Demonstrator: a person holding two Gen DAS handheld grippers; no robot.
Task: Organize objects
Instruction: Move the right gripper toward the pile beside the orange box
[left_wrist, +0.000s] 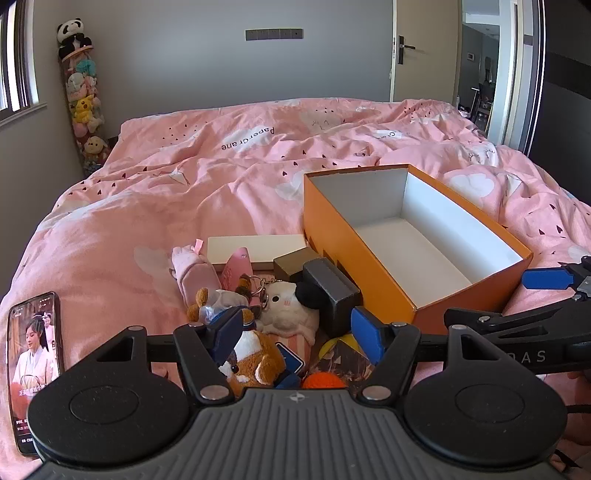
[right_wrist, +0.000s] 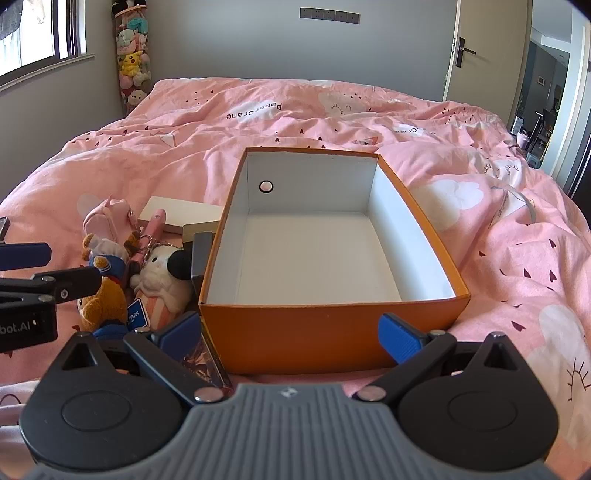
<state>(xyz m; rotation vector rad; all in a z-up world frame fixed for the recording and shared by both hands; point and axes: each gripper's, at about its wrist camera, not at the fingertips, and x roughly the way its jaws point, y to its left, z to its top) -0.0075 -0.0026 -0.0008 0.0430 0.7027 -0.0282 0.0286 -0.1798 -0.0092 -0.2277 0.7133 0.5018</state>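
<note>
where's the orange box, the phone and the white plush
orange box (right_wrist: 295, 332), right wrist view, near outer wall
phone (left_wrist: 35, 369), left wrist view, screen
white plush (left_wrist: 286, 306), left wrist view, face

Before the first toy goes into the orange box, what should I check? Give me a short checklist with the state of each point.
1. Orange box has room: ok, nothing lies in it.
2. Box upright on the duvet, mouth up: ok.
3. Left gripper jaws open over the toy pile: ok, nothing held.
4. Right gripper jaws open: ok, nothing between them.
5. Brown plush free to lift: cannot tell, keychains and the white plush crowd it.
6. Phone clear of the pile: ok, it lies apart.
</note>
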